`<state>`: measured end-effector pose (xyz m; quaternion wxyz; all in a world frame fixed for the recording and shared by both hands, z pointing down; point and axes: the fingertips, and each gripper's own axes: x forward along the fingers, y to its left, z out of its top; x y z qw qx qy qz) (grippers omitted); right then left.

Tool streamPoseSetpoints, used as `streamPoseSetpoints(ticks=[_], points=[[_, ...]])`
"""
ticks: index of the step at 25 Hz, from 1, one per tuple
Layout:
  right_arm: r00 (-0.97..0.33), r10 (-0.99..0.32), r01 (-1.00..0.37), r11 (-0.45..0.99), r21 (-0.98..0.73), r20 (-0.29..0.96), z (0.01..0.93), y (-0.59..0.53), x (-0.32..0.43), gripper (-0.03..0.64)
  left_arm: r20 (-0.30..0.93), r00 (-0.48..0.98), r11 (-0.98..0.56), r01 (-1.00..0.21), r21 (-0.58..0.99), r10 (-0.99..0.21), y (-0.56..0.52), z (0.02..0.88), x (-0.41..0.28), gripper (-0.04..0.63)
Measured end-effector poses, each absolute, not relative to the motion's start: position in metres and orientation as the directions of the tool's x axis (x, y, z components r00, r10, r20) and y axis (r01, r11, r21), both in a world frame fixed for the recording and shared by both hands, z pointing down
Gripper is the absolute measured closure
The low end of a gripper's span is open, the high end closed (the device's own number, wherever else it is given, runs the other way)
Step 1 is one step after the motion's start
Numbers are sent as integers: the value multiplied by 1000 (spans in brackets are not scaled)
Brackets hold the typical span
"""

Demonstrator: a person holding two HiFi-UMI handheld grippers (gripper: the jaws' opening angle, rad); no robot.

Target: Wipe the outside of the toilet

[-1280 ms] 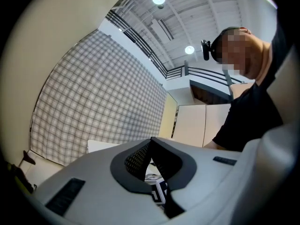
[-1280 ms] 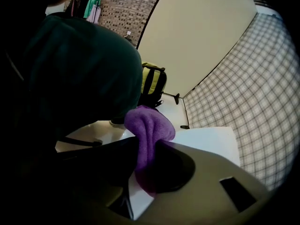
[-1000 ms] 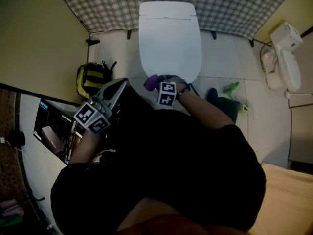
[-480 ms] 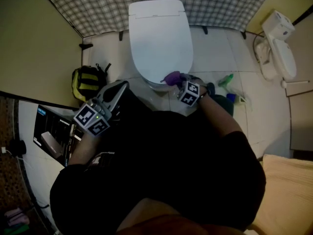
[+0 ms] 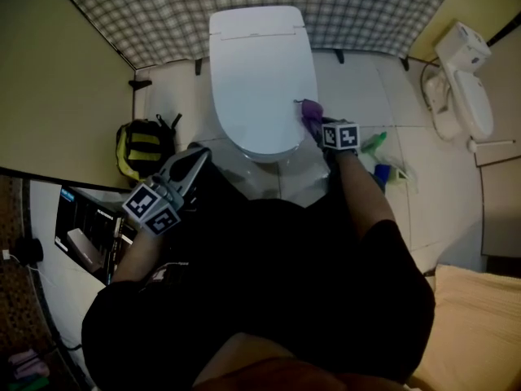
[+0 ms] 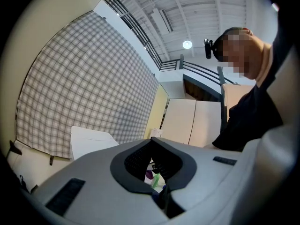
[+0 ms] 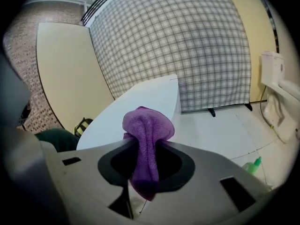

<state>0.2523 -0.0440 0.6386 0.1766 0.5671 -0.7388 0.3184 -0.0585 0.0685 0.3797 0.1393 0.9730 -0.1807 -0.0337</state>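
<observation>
- No words, numbers or brand names can be read anywhere.
- The dark box [image 5: 85, 228] by the left wall has a picture, a blue strip and some print. It is too small to read.
- The left gripper [image 5: 190, 163] and the right gripper [image 5: 313, 124] each carry a cube with black and white square patterns. These are not letters.
- The green bottle [image 5: 375, 143] on the floor shows no label that can be read.
</observation>
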Motion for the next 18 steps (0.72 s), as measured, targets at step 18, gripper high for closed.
streamPoseSetpoints(ticks=[18], points=[[-404,-729,-906,235,-352,553,610,-299,342,520,153,886,-805,-463,372,-438,-90,452,-18,603]])
